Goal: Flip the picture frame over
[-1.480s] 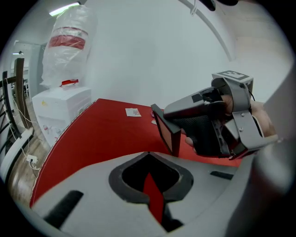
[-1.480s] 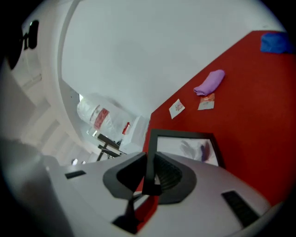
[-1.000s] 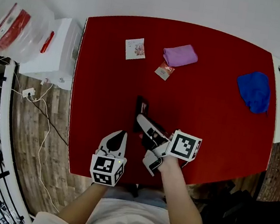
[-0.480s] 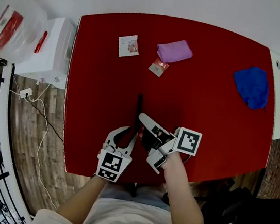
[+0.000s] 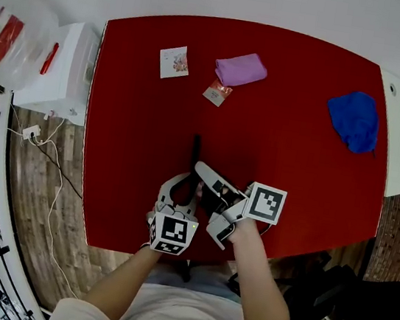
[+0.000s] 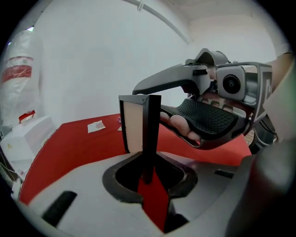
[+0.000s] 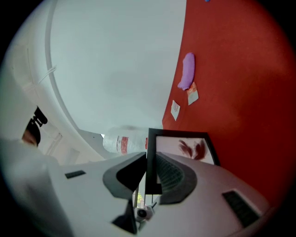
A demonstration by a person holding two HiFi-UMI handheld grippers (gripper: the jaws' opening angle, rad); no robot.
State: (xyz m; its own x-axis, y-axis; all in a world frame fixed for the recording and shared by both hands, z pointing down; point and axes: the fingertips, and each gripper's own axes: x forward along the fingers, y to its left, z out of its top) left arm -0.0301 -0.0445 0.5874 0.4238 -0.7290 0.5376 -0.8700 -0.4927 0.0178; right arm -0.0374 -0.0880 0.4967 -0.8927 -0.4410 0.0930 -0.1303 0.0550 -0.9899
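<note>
Clamping the upright picture frame (image 7: 185,147) with my right gripper (image 7: 150,162); my left gripper (image 6: 150,178) straddles its edge, jaws apart, over the red worktop (image 5: 295,170).

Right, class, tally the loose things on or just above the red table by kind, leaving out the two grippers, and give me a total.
Cloths: 2, the purple cloth and the blue cloth
Small flat paper items: 2, the white card and the reddish packet
Frames: 1, the picture frame
Total: 5
</note>
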